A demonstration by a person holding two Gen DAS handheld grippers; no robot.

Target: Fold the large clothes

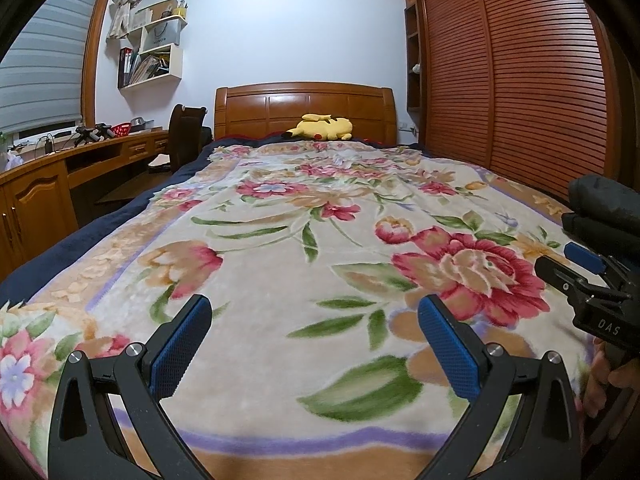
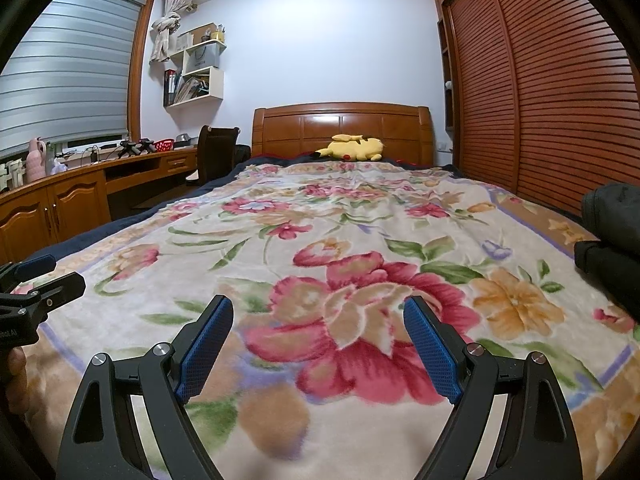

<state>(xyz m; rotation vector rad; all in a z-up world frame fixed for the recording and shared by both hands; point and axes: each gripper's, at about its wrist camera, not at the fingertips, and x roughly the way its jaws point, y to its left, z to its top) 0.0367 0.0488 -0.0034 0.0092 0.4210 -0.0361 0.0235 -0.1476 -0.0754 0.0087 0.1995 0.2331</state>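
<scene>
A pile of dark clothes (image 2: 612, 232) lies at the right edge of the bed, partly cut off by the frame; it also shows at the far right in the left wrist view as a dark bundle (image 1: 600, 204). My left gripper (image 1: 314, 304) hovers open over the floral blanket (image 1: 280, 248), nothing between its blue pads. My right gripper (image 2: 318, 302) is open too, above a big red flower on the blanket (image 2: 360, 220), and holds nothing. Each gripper appears in the other's view: the right gripper (image 1: 554, 254) just left of the dark bundle, the left gripper (image 2: 68, 269) at the left edge.
A yellow plush toy (image 1: 322, 127) lies by the wooden headboard (image 1: 304, 106). Slatted wardrobe doors (image 1: 520, 80) run along the bed's right side. To the left stand a wooden desk (image 1: 48, 184) and a dark chair (image 1: 186, 132), with wall shelves (image 1: 154, 52) above.
</scene>
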